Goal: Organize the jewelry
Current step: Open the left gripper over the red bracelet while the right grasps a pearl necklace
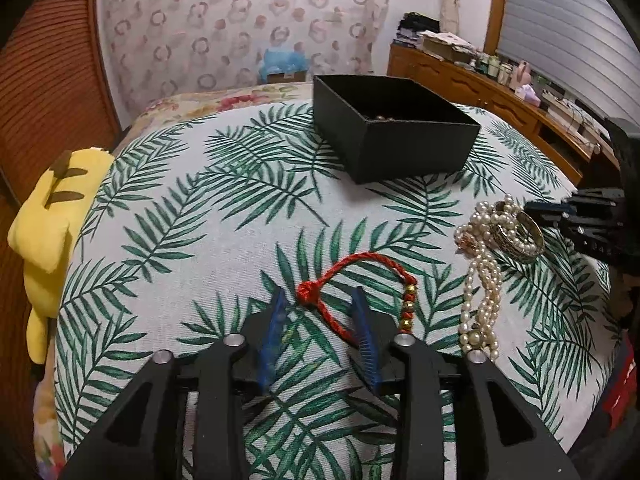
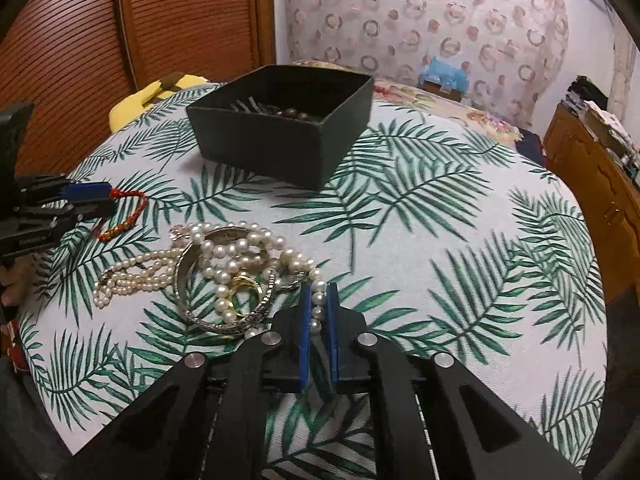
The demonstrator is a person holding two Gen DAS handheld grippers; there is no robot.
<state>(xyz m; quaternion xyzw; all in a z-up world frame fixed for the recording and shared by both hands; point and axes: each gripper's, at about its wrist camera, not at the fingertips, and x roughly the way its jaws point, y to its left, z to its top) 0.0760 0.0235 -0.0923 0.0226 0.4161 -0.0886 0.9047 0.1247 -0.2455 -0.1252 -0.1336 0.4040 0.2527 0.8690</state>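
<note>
A red cord bracelet (image 1: 360,264) with gold beads lies on the leaf-print cloth (image 1: 192,216). My left gripper (image 1: 319,294) is open, its blue pads standing either side of the bracelet's knot without pressing it. To the right lies a pearl necklace (image 1: 482,280) tangled with a metal bangle (image 1: 520,236). In the right wrist view my right gripper (image 2: 319,294) is shut on a strand of the pearl necklace (image 2: 224,248), beside the bangle (image 2: 192,312) and a gold ring (image 2: 244,282). A black open box (image 2: 260,144) behind holds brown beads (image 2: 296,113).
The cloth covers a rounded surface that drops off on every side. A yellow plush toy (image 1: 52,216) lies at its left edge. A wooden dresser (image 1: 500,92) with clutter runs along the right. Slatted wooden doors (image 2: 180,20) stand behind.
</note>
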